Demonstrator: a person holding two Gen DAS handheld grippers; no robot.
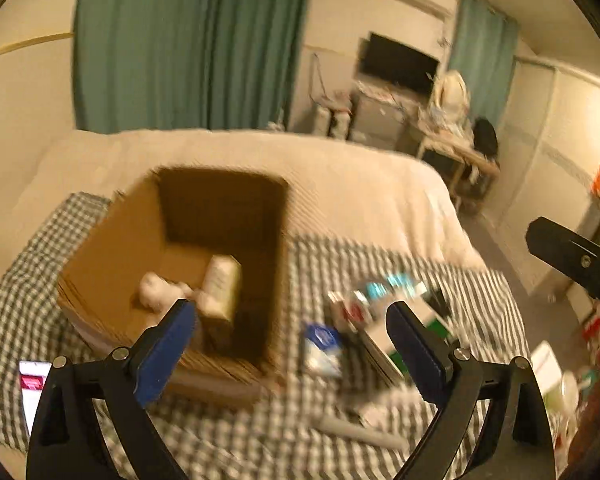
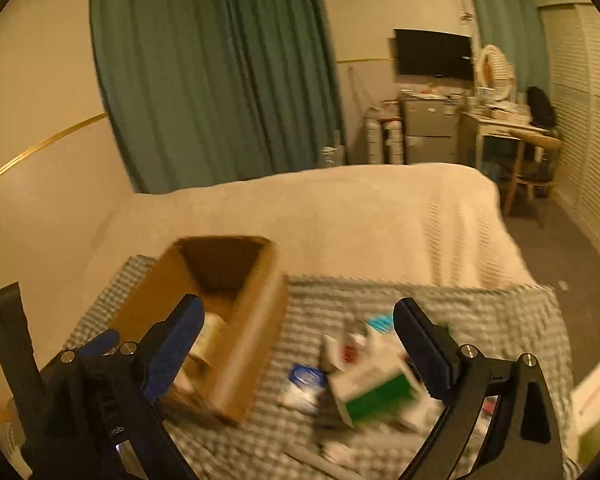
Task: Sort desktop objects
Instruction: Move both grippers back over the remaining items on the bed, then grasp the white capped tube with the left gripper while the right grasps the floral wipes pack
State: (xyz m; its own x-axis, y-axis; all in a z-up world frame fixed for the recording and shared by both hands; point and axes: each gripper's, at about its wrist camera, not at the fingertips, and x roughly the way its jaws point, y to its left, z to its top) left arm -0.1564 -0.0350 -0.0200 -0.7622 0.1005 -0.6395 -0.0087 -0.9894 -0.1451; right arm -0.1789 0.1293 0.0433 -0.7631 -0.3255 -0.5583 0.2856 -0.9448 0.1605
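Observation:
An open cardboard box (image 1: 112, 248) stands on a checked cloth (image 1: 28, 280) on the bed, with a pale cylindrical container (image 1: 222, 286) and a white lump (image 1: 156, 288) inside. To its right lies a heap of small boxes: a blue-and-white pack (image 1: 322, 346), a red-and-white one (image 1: 350, 312) and teal ones (image 1: 388, 286). My left gripper (image 1: 292, 336) hangs open over the box's near right corner, nothing between its fingers. My right gripper (image 2: 296, 344) is open above the heap, over a green-and-white box (image 2: 376, 392) and the cardboard box (image 2: 252, 340). Both views are blurred.
A white bedspread (image 2: 340, 216) covers the bed beyond the cloth. A pink-and-white packet (image 1: 32, 384) lies at the cloth's near left. Green curtains, a wall screen (image 2: 434, 54), a small fridge and a cluttered desk (image 2: 512, 124) stand at the far side. The floor lies to the right.

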